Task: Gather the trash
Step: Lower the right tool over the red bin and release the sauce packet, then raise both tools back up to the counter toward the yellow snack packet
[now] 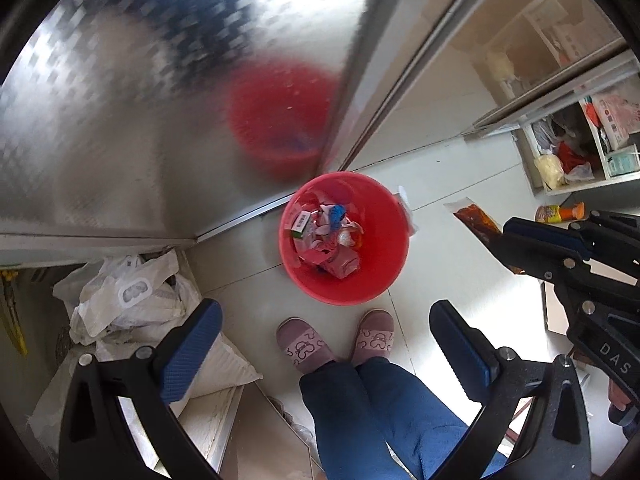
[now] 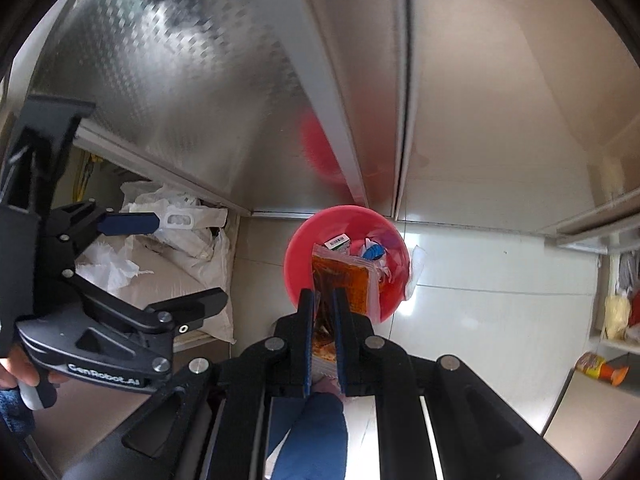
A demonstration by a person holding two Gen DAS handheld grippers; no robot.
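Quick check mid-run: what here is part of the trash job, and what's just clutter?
Job: red bin; orange packet clamped in the right gripper; open, empty left gripper.

Clutter: white bags; shelf items; orange tube.

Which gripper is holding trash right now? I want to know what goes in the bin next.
The right gripper: its pads are clamped on an orange sauce packet above the red bin. The left gripper is wide open with nothing between its fingers.

Pale glossy floor tiles [image 1: 460, 168], patterned steel panel [image 1: 100, 120]
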